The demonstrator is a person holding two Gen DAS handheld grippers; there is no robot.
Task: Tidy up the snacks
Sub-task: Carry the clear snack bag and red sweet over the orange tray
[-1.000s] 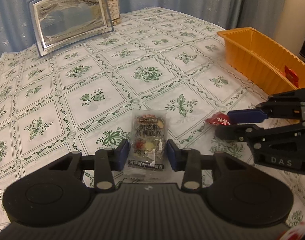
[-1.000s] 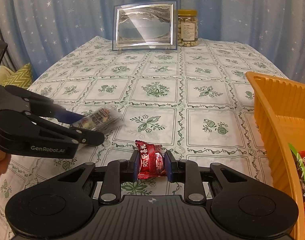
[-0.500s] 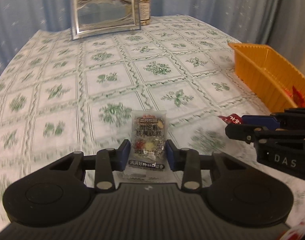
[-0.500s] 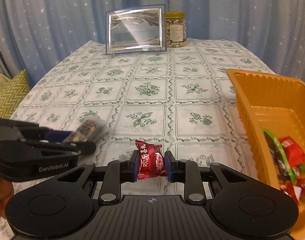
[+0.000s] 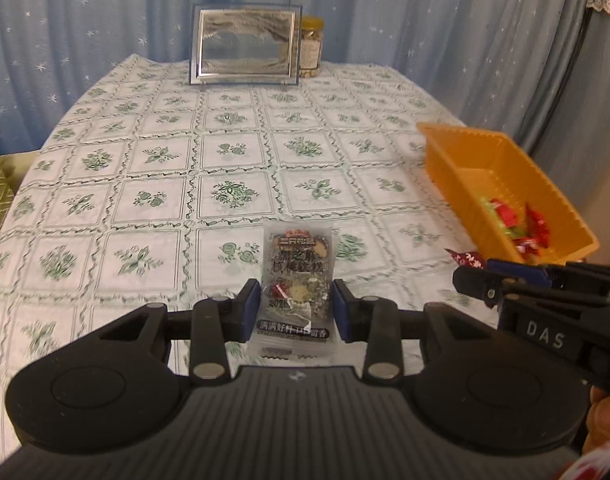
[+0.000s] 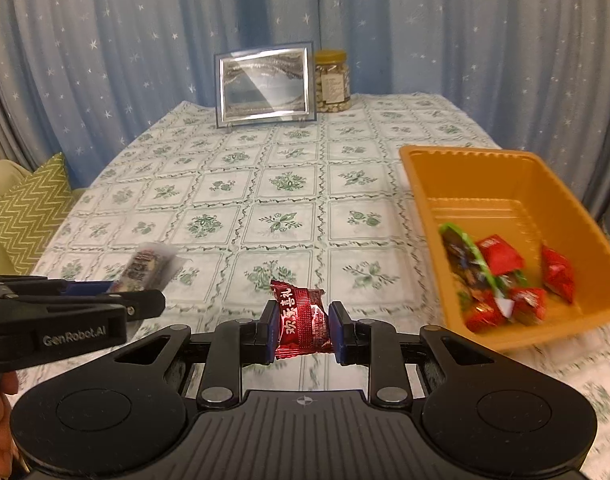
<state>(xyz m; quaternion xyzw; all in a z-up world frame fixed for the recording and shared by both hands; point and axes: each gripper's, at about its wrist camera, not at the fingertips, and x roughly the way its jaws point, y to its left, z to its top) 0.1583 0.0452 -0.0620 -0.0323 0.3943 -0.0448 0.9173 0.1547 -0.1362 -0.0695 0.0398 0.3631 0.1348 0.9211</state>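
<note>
The left hand-held gripper point(image 5: 296, 310) is clenched on a clear snack packet point(image 5: 297, 280), held above the counter point(image 5: 233, 160). To its right, the right hand-held gripper point(image 6: 301, 330) grasps a red candy point(image 6: 303, 322). Ahead and right of both sits an orange tray point(image 6: 481, 176) holding wrapped snacks point(image 6: 501, 276).

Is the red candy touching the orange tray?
Apart. The right wrist view shows the red candy in the right gripper, tablecloth visible before the orange tray.

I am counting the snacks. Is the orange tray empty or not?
Not empty: the orange tray holds several red packets and one green-edged packet.
</note>
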